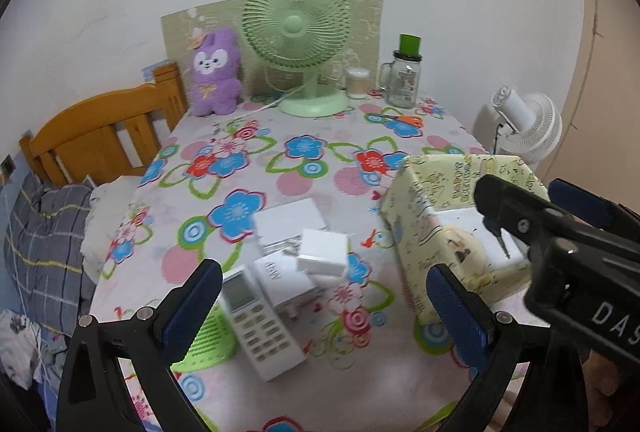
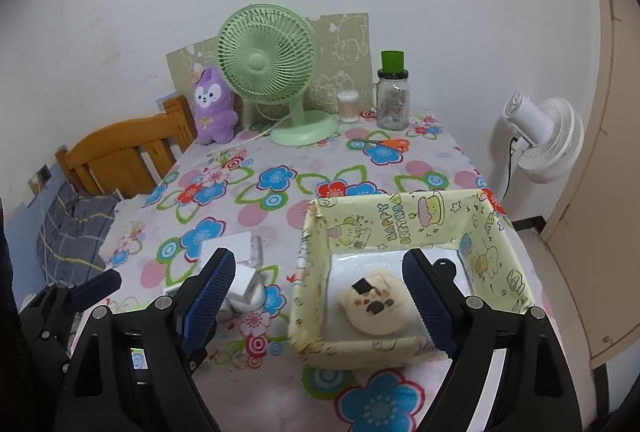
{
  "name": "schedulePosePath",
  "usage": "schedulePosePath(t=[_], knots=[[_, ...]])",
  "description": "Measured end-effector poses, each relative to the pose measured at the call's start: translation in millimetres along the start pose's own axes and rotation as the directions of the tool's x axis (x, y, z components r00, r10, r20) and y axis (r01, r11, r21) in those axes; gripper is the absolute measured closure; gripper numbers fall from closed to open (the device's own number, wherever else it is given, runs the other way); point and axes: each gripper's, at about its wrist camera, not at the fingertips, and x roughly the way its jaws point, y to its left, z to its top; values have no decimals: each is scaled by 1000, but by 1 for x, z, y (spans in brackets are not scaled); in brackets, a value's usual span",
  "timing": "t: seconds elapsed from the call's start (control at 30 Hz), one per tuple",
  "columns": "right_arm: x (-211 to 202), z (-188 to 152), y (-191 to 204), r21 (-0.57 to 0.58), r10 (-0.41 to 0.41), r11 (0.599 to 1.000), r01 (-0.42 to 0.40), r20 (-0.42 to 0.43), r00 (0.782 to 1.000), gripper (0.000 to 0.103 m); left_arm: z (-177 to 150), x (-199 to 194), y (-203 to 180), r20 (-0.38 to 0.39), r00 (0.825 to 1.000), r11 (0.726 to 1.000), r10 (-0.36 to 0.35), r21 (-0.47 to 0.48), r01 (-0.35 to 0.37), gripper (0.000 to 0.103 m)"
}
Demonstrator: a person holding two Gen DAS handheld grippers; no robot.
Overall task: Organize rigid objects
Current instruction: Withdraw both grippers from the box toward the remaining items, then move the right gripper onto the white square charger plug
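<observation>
A yellow cartoon-print box (image 2: pixel 400 224) stands on the flowered table; a round cream item (image 2: pixel 378 306) lies inside on a white base. The box also shows in the left wrist view (image 1: pixel 436 191). Left of it lie white chargers (image 1: pixel 322 252), a white box (image 1: pixel 290 218) and a white remote (image 1: pixel 260 320), with a green perforated item (image 1: pixel 210 340) beside the remote. My left gripper (image 1: pixel 324 308) is open and empty above the remote and chargers. My right gripper (image 2: pixel 318 296) is open and empty over the box's near left wall; it shows in the left wrist view (image 1: pixel 568 224).
At the back stand a green fan (image 2: pixel 266 71), a purple plush (image 2: pixel 212 107), a cotton swab jar (image 2: pixel 347 106) and a glass jar with green lid (image 2: pixel 393 93). Orange scissors (image 2: pixel 384 143) lie near them. A wooden bed frame (image 2: pixel 120 155) is left, a white fan (image 2: pixel 548 135) right.
</observation>
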Motion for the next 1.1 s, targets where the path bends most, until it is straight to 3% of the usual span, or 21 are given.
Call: schedulePosePath(t=[0.47,1.1], knots=[[-10,-22,49,1,24,1000,-24,5,1000,15,-30,-11,55,-21,999,999,31,-43,-32,0],[36,-22,89,-66,52,996,-55,-54,997,15,-36,36,82,-132,991,997,17,-76,-27,0]])
